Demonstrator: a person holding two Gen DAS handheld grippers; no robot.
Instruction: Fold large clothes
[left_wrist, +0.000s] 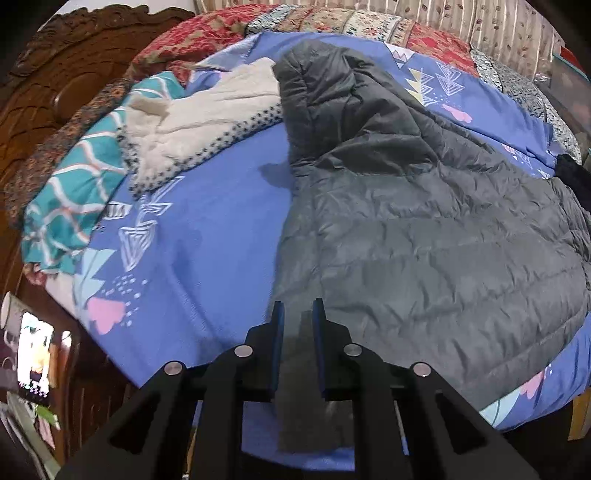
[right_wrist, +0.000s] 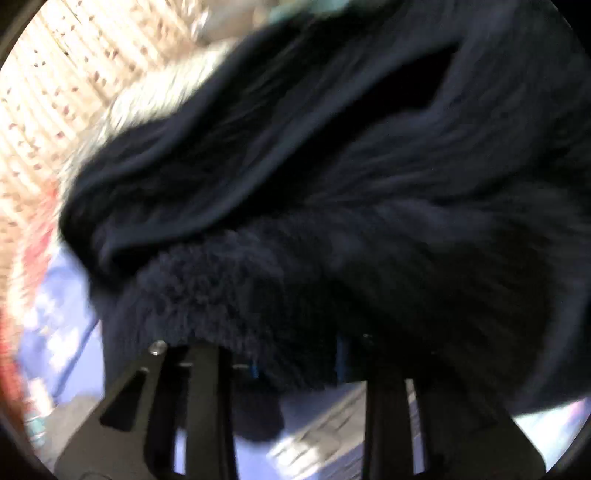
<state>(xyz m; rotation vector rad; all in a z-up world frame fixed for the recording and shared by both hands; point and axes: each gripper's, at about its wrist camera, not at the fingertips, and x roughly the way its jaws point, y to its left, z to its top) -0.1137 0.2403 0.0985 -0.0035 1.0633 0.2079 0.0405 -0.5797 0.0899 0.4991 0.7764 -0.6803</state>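
Item: grey jacket (left_wrist: 424, 229), quilted, lay spread on the bed (left_wrist: 207, 229) over a blue patterned sheet, hood toward the far side, hem near the front edge. Largely flat but creased; no fold visible in it, so folding of this piece was judged not yet begun

Item: dark fleece (right_wrist: 332, 184), navy, fluffy on one face. It filled most of the right wrist view, bunched and lifted off the bed, blurred. A dark scrap at the right edge of the left wrist view may have been the same garment; could not tell

Item: white knit (left_wrist: 207, 118) with dotted border, crumpled at the far left of the bed beside a teal blanket (left_wrist: 74, 192); unfolded

Left gripper (left_wrist: 298, 314): jaws parted with a narrow gap, holding nothing, poised above the jacket's near left edge

Right gripper (right_wrist: 295, 365): tips buried in the fleece; pile sat between the blue pads and it appeared to be pinching the cloth

Progress: early. No folded garment in sight; three pieces judged left to do

Containers: none seen; a carved wooden headboard (left_wrist: 55, 92) stood to the left
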